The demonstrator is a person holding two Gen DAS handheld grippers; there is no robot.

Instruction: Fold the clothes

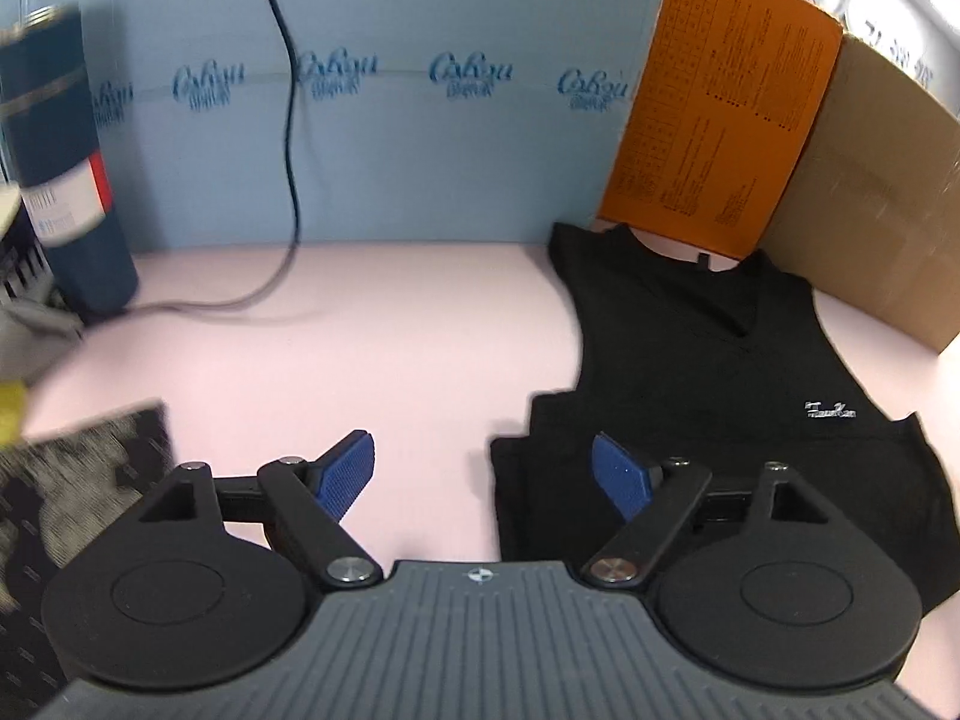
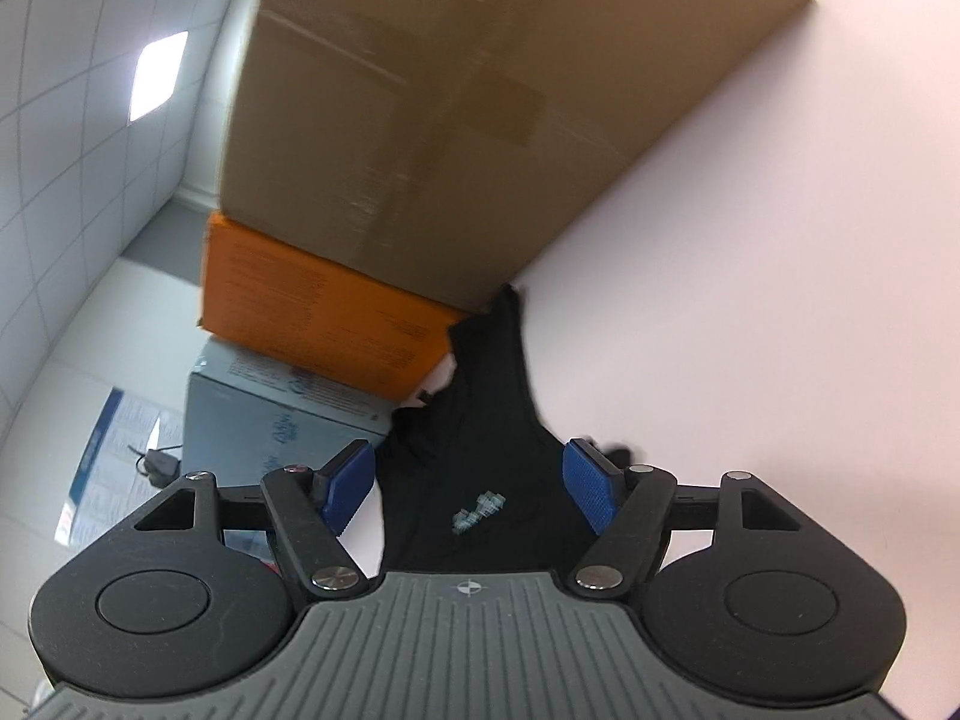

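A black sleeveless V-neck vest (image 1: 708, 372) with a small white chest logo lies flat on the pink table (image 1: 360, 348), neck toward the boxes. Its lower left part looks folded over near my left gripper. My left gripper (image 1: 483, 468) is open and empty, above the vest's lower left edge, with the right blue pad (image 1: 618, 480) over the cloth. In the right wrist view the vest (image 2: 480, 450) lies under my right gripper (image 2: 468, 480), which is open and empty and tilted sideways, with the logo between the pads.
A blue foam board (image 1: 390, 90) with a black cable (image 1: 288, 120) stands at the back. An orange box (image 1: 720, 102) and a brown cardboard box (image 1: 870, 192) stand behind the vest. A dark cylinder (image 1: 60, 150) stands at the left. A patterned dark item (image 1: 72, 480) lies at lower left.
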